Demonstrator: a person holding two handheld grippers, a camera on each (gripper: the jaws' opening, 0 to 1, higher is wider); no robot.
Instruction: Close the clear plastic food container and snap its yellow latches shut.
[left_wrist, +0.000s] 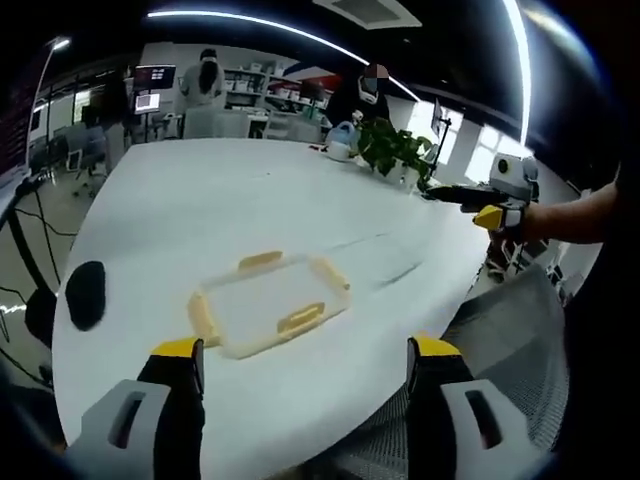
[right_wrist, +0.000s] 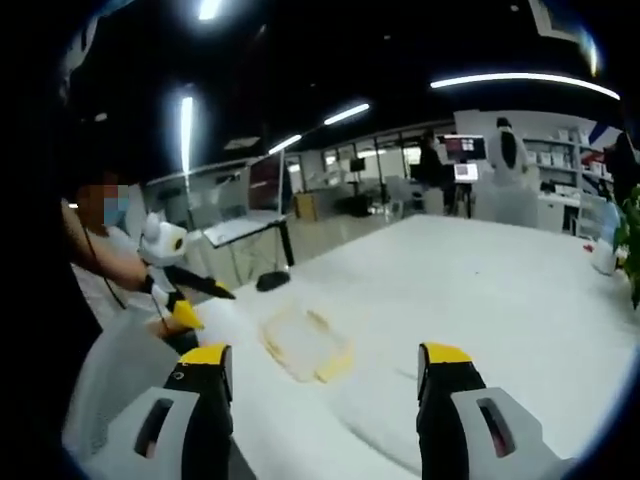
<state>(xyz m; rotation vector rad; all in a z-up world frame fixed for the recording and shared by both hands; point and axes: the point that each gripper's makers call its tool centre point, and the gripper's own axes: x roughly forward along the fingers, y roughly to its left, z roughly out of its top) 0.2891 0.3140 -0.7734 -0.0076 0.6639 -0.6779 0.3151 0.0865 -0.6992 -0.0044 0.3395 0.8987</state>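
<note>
On white table (left_wrist: 250, 200), closed clear container (left_wrist: 268, 303), both claws apart.

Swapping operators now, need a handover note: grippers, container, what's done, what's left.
Left gripper: open, holds nothing, hovering above the table edge just short of the container.
Right gripper: open, holds nothing, held off to the side, apart from the container.
Clear plastic container lies flat on the white table, near the edge closest to the operator. Its yellow latches look to stick outward, so probably unsnapped; whether the lid is fully seated is too blurry to tell.
Done: nothing visibly latched.
Left: check the lid is seated, then press each latch shut.
</note>
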